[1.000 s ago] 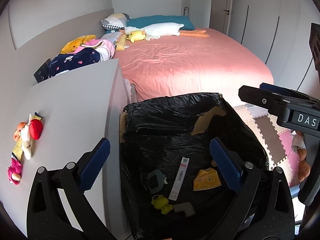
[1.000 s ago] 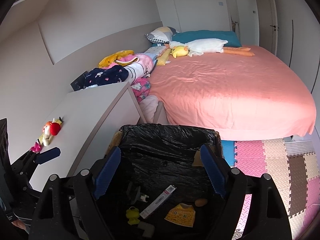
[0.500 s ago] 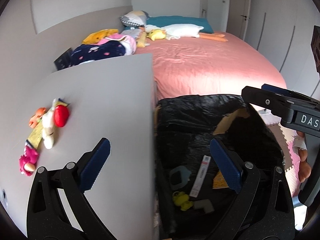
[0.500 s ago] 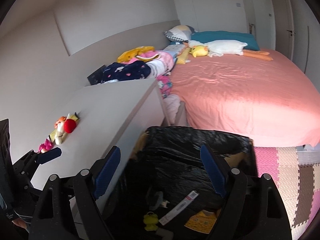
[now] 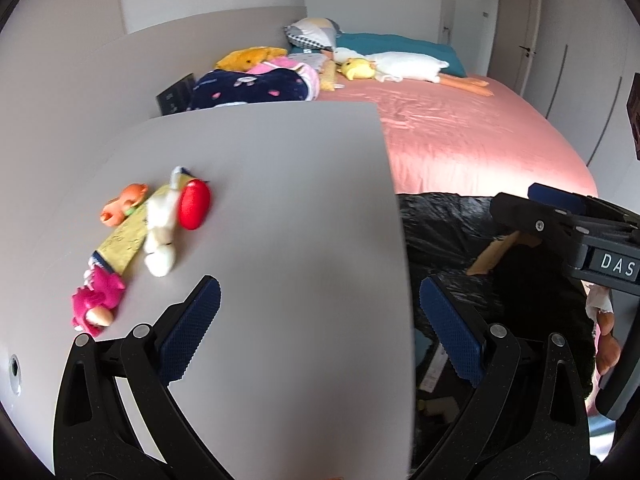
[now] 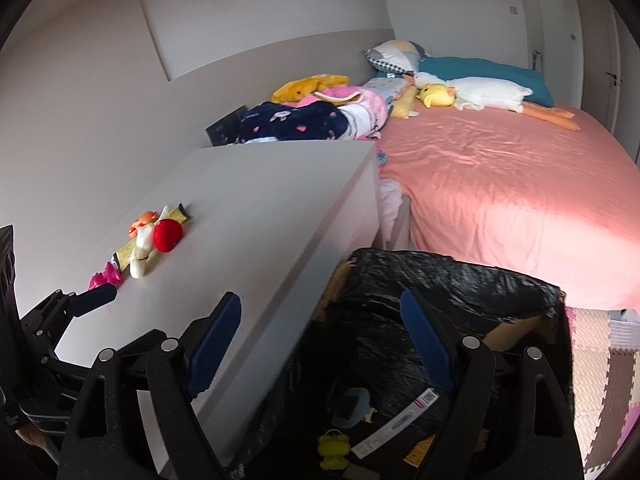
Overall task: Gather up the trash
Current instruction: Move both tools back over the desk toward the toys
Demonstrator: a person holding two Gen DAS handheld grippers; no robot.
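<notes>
Where desktop (image 5: 280, 200) ends, perhaps bin (image 5: 448, 224)

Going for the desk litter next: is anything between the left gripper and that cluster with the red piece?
Nothing visible. The left gripper is open and empty over bare desk top, and the cluster with the red piece lies ahead to its left with only bare surface between.

**What everything here is made of**

My left tongs (image 5: 320, 316) and right tongs (image 6: 320, 320) are matt black plastic, faintly speckled, with small bright metal pins and blue pads (image 5: 190, 328) in a rough knurled texture. The bench (image 5: 280, 208) is smooth and matt, pale grey. The bin liner (image 6: 452, 280) is thin, crinkled, glossy black plastic over brown cardboard (image 6: 516, 326). The bed (image 6: 500, 184) wears a pink sheet with a soft sheen. The red piece (image 5: 195, 205) looks glossy; the white toy (image 5: 162, 232) plush.
</notes>
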